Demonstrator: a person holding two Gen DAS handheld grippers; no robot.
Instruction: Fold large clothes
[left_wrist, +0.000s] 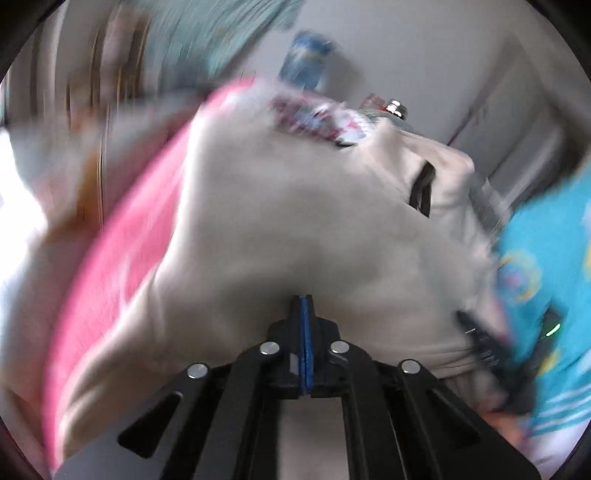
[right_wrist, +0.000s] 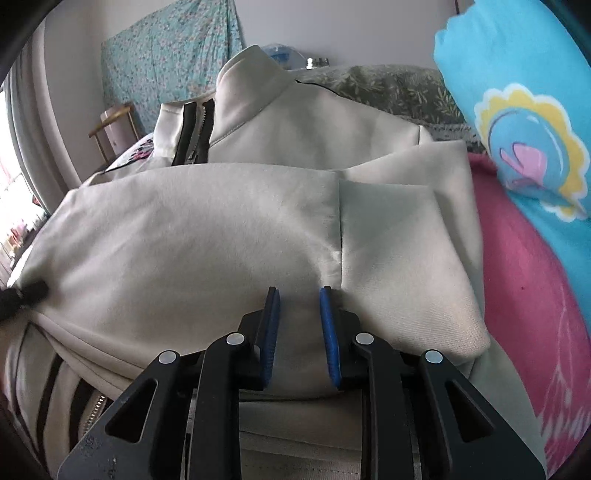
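**Cream jacket on a pink-covered bed, one claw pinching, one apart**

Pale walls and a teal flowered hanging back the scene.

Left wrist view, much blurred:
- Pink bedcover runs along the left side of the cream jacket.
- Left gripper has its blue pads pressed together, tips buried in a pucker of the jacket cloth; cloth looks pinched, a thin fold at most.
- A dark zip opening shows on the jacket's far right part.
- A person's turquoise printed sleeve fills the right edge; the other gripper's black frame is a smear in front of it.

Right wrist view, sharp:
- Jacket lies folded over itself across the bed, collar standing at the far side, zipper just left of it.
- Right gripper has its fingers apart, over the jacket's near fold beside a seam; nothing pressed between the pads.
- Pink bedcover shows at the right edge, a turquoise sleeve above it.
- Left gripper tip grips the jacket's left end.
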